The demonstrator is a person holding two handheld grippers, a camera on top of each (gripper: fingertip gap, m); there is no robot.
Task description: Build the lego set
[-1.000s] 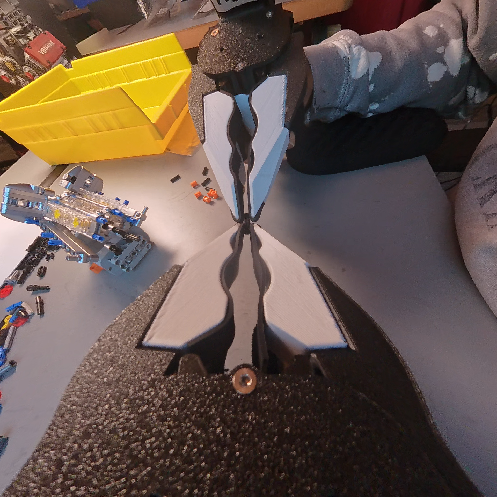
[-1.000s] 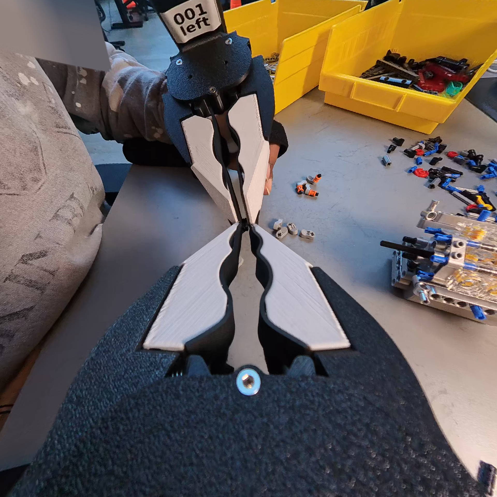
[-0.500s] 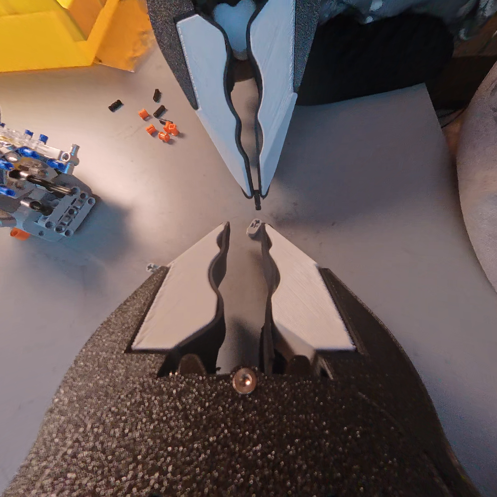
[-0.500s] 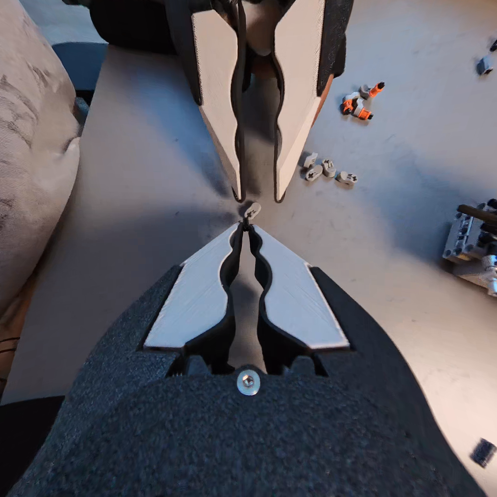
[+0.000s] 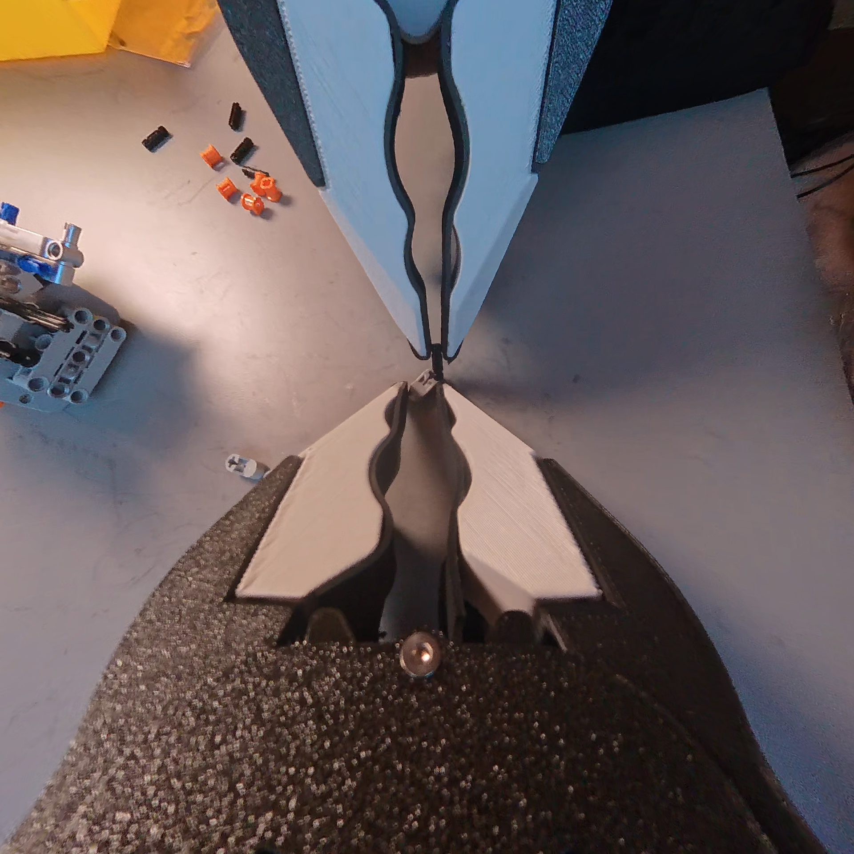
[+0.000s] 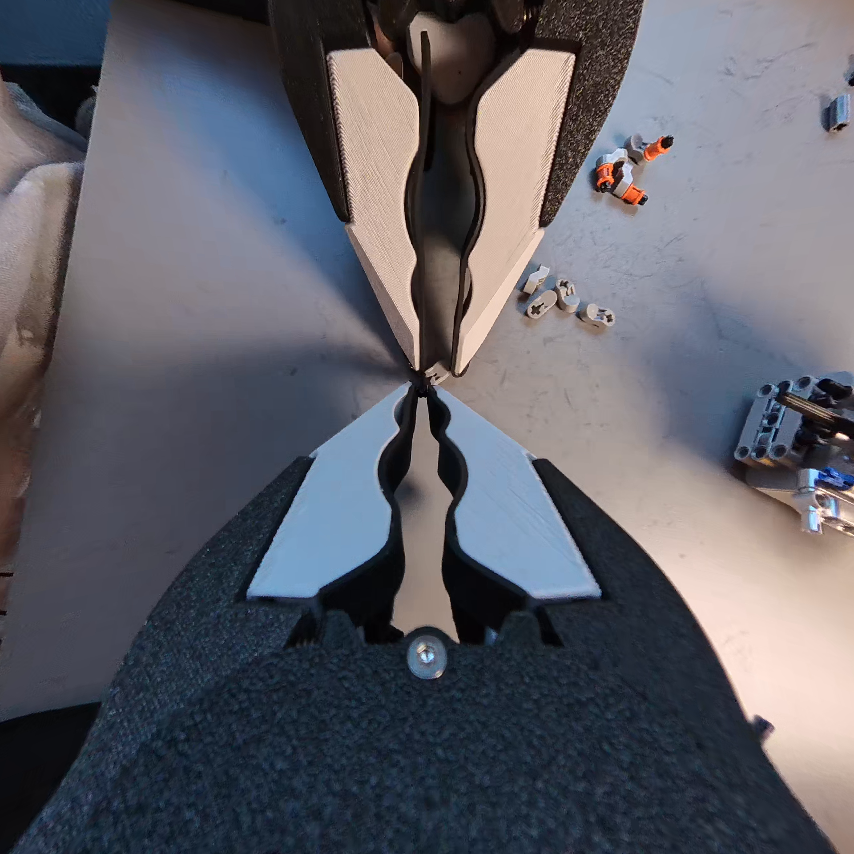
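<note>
I see a grey table (image 5: 647,323) filling both views, with a corner of a yellow bin (image 5: 51,27) at its far left edge in the left wrist view. A half-built grey and blue brick model (image 5: 41,342) sits at the left of that view and shows again at the right of the right wrist view (image 6: 804,443).

My two grippers meet tip to tip over the middle of the table. The left gripper (image 5: 423,386) is clamped on a small grey connector (image 5: 424,381), its fingertips close together around it. The right gripper (image 6: 421,387) is pinched tight on a thin black pin (image 6: 423,390), and that pin touches the connector (image 6: 436,373).

Loose parts lie about: orange bushes (image 5: 252,187) and black pins (image 5: 242,148) beyond the model, one pale grey piece (image 5: 245,466) just beside my left gripper's body, a cluster of grey connectors (image 6: 561,298) and some orange-and-grey pieces (image 6: 624,171) near the right gripper's side.
</note>
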